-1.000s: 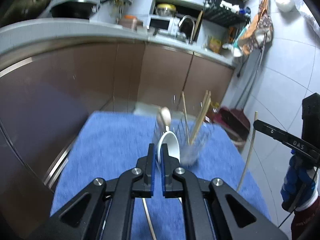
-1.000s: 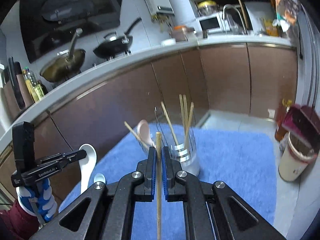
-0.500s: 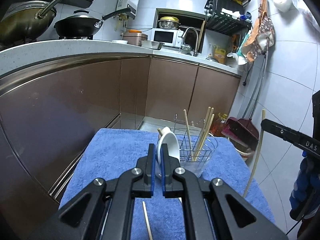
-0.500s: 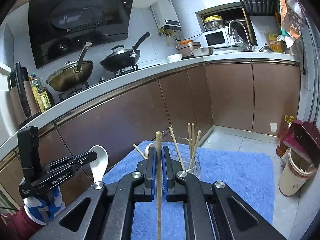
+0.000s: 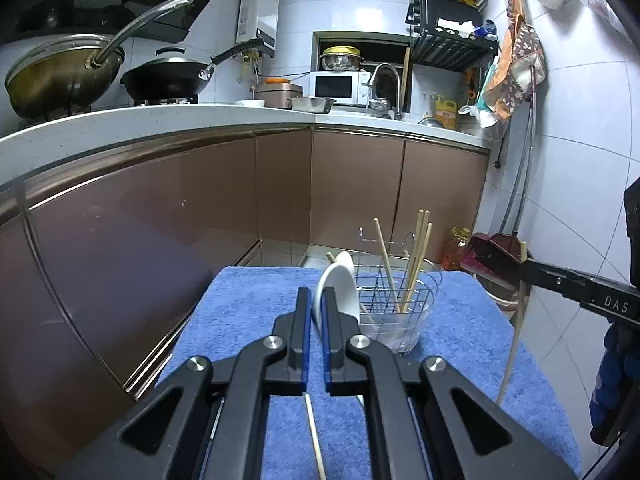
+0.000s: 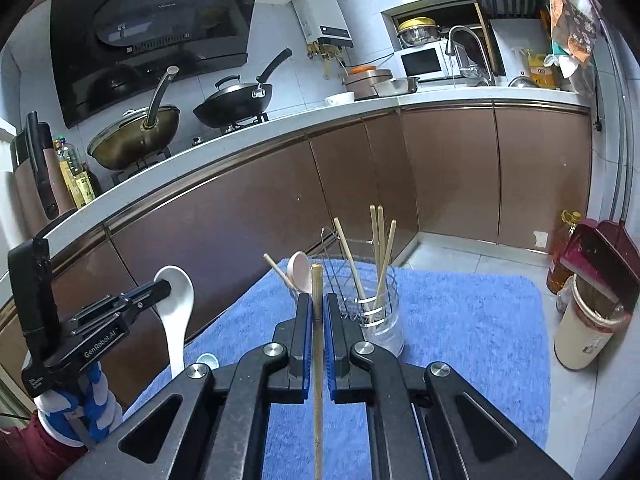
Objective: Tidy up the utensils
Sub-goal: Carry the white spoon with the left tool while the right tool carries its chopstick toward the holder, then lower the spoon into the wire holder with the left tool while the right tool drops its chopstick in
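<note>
My left gripper [image 5: 316, 300] is shut on a white ceramic spoon [image 5: 336, 292], held upright above the blue towel [image 5: 256, 320]; it also shows in the right wrist view [image 6: 176, 312]. My right gripper [image 6: 317, 304] is shut on a wooden chopstick [image 6: 317, 360], also seen at the right of the left wrist view [image 5: 514, 320]. Ahead of both stands a wire utensil holder [image 5: 394, 308] in a clear cup [image 6: 380, 320] with several chopsticks and a pink spoon [image 6: 301, 274].
Another chopstick [image 5: 314, 440] lies on the towel below my left gripper. A small white object [image 6: 206, 360] lies on the towel's left edge. Brown cabinets [image 5: 200, 220] stand behind. A bin [image 6: 588, 332] and oil bottle [image 6: 562, 252] stand on the floor at right.
Both grippers have pulled back and risen from the holder, which now looks smaller and lower. Each keeps its utensil.
</note>
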A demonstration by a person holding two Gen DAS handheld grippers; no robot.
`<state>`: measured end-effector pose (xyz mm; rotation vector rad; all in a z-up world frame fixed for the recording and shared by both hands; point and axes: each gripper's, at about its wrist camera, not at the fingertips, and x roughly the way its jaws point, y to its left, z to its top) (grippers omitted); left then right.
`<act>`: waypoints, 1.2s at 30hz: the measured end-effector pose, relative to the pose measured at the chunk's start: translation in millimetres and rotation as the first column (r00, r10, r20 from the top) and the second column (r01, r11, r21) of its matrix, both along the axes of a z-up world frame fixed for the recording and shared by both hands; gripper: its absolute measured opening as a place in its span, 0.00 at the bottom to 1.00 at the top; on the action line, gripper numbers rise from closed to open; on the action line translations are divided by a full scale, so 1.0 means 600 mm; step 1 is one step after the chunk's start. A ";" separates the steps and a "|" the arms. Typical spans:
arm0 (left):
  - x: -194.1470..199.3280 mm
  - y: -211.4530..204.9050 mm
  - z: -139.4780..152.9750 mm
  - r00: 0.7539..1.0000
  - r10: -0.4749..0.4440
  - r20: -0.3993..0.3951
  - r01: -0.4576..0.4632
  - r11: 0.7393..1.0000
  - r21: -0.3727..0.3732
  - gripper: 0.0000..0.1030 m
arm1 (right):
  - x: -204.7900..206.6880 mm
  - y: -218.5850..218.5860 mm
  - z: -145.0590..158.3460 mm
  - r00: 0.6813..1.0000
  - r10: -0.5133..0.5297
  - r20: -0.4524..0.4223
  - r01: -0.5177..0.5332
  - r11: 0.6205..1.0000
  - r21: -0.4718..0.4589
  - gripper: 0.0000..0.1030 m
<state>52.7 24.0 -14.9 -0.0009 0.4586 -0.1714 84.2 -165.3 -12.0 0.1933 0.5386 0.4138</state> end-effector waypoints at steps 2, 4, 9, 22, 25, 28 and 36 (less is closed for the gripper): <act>-0.007 0.000 -0.001 1.000 0.007 0.004 -0.007 1.000 0.008 0.04 | -0.004 -0.001 -0.005 1.000 -0.002 -0.008 0.002 1.000 0.003 0.06; -0.011 -0.002 0.000 1.000 0.014 0.005 -0.014 1.000 0.015 0.04 | -0.007 -0.002 -0.010 1.000 -0.003 -0.013 0.003 1.000 0.004 0.06; -0.019 -0.002 -0.005 1.000 0.028 0.001 -0.028 0.999 0.025 0.04 | -0.018 -0.007 -0.022 1.000 -0.011 -0.019 0.011 1.000 -0.005 0.06; -0.004 -0.009 -0.031 0.998 0.052 -0.045 -0.051 0.998 0.035 0.04 | -0.023 -0.038 -0.033 0.999 -0.048 -0.015 0.048 0.999 0.001 0.06; 0.002 -0.011 -0.042 0.996 0.060 -0.065 -0.057 0.998 0.035 0.04 | -0.023 -0.045 -0.035 0.999 -0.050 -0.005 0.050 0.999 0.002 0.06; 0.009 -0.012 -0.056 0.993 0.067 -0.095 -0.065 0.997 0.030 0.04 | -0.020 -0.050 -0.041 0.999 -0.047 -0.005 0.047 0.999 0.004 0.06; 0.016 -0.023 -0.031 0.996 0.076 -0.035 -0.076 0.997 0.001 0.04 | -0.001 -0.058 -0.031 0.999 -0.023 0.039 0.021 0.999 0.048 0.06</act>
